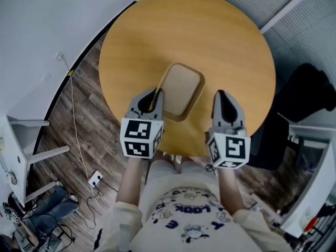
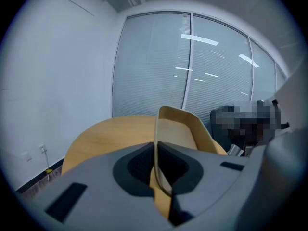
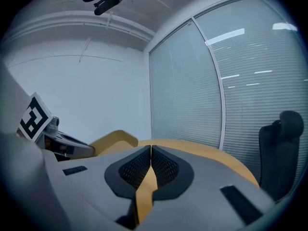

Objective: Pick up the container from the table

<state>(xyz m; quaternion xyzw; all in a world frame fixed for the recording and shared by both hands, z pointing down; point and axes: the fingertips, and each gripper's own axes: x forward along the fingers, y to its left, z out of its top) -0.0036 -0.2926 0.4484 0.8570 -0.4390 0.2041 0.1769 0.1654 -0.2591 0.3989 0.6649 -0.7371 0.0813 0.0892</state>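
Observation:
The container (image 1: 182, 90) is a shallow tan tray with rounded corners, seen over the round wooden table (image 1: 210, 41). My left gripper (image 1: 156, 97) is shut on the container's left rim. In the left gripper view the thin rim (image 2: 156, 150) runs between the closed pads, and the tray (image 2: 183, 126) rises beyond them, above the tabletop (image 2: 110, 131). My right gripper (image 1: 221, 96) hangs to the right of the container, apart from it. Its pads (image 3: 163, 167) meet with nothing between them. From the right gripper view the container (image 3: 113, 141) and the left gripper (image 3: 60, 146) lie to the left.
A black chair (image 1: 311, 93) stands right of the table, and appears also in the right gripper view (image 3: 281, 150). A white desk frame (image 1: 23, 140) stands at the left. A cable and a power strip (image 1: 95, 180) lie on the wood floor. Window blinds (image 2: 192, 66) are behind the table.

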